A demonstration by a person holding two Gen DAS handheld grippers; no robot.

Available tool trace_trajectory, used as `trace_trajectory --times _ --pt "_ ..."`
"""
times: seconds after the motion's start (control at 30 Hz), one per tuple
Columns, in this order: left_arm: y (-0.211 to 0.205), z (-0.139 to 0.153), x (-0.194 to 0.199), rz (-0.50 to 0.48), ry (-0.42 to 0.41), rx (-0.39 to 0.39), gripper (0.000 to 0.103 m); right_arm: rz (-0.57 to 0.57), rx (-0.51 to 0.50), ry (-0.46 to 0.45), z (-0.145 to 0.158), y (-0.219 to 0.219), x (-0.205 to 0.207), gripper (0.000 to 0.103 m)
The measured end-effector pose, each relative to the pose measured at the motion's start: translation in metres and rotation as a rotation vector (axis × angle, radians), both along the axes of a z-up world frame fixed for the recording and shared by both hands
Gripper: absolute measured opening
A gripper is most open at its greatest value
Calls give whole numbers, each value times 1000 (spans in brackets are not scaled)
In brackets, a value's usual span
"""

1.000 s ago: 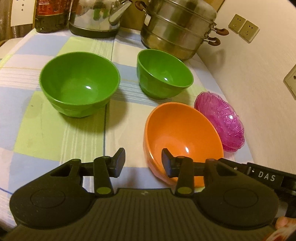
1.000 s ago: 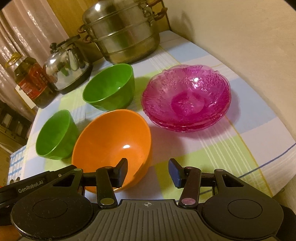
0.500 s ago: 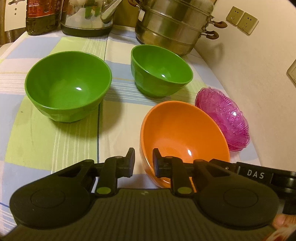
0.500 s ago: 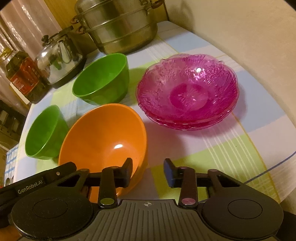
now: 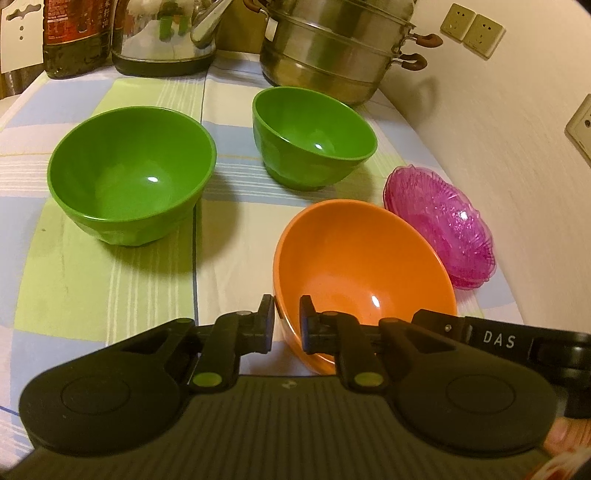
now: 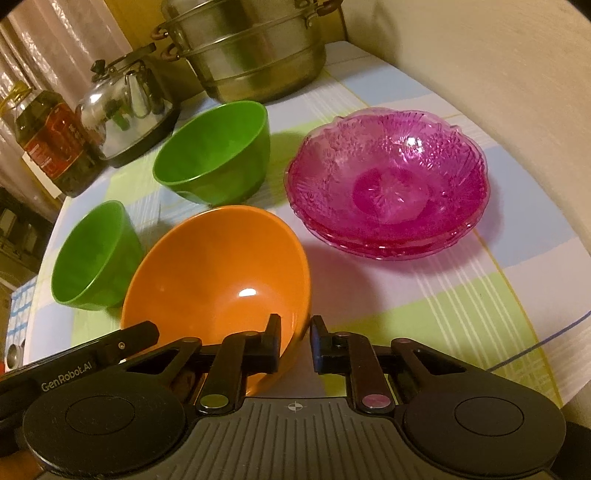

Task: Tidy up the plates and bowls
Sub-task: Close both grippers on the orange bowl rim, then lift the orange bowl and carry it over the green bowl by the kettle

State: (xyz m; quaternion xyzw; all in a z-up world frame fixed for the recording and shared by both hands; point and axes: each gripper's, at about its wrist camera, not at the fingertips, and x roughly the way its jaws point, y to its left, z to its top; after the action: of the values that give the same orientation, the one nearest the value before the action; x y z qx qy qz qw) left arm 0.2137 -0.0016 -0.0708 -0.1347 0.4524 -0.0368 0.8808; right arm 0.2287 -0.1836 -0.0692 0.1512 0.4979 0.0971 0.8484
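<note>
An orange bowl (image 5: pixel 364 258) (image 6: pixel 218 266) sits tilted near the front of the checked tablecloth. My left gripper (image 5: pixel 286 317) is shut on its near-left rim, one finger inside, one outside. My right gripper (image 6: pixel 295 341) is closed on its near-right rim in the same way. Two green bowls stand behind it: a large one (image 5: pixel 129 173) (image 6: pixel 92 254) and a smaller one (image 5: pixel 314 136) (image 6: pixel 218 151). A stack of pink glass plates (image 5: pixel 439 225) (image 6: pixel 388 181) lies to the right by the wall.
A steel steamer pot (image 5: pixel 340 48) (image 6: pixel 247 48), a kettle (image 5: pixel 166 33) (image 6: pixel 125 103) and an oil bottle (image 5: pixel 77 33) (image 6: pixel 51 144) stand at the back. The wall (image 5: pixel 498 129) runs along the right. The table edge (image 6: pixel 554 369) curves at the front right.
Both grippers moved in on the orange bowl and their jaws narrowed from wide open to closed on its near rim. The bowl now looks tipped.
</note>
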Motion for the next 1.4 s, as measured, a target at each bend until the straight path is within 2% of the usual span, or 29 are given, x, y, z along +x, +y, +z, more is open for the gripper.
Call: trace_trajectory --times 0.3,0.67,1.07,1.4 --pt "9 16 -17 5 -18 10 12 25 3 -15 13 9 -12 16" --pt "32 53 -29 48 -62 34 13 71 21 -85 52 33 -14 16" --pt "79 81 -24 127 -102 37 13 141 58 -116 76 76 6 16" --pt "123 84 2 186 -113 28 12 205 37 -150 83 123 38 16"
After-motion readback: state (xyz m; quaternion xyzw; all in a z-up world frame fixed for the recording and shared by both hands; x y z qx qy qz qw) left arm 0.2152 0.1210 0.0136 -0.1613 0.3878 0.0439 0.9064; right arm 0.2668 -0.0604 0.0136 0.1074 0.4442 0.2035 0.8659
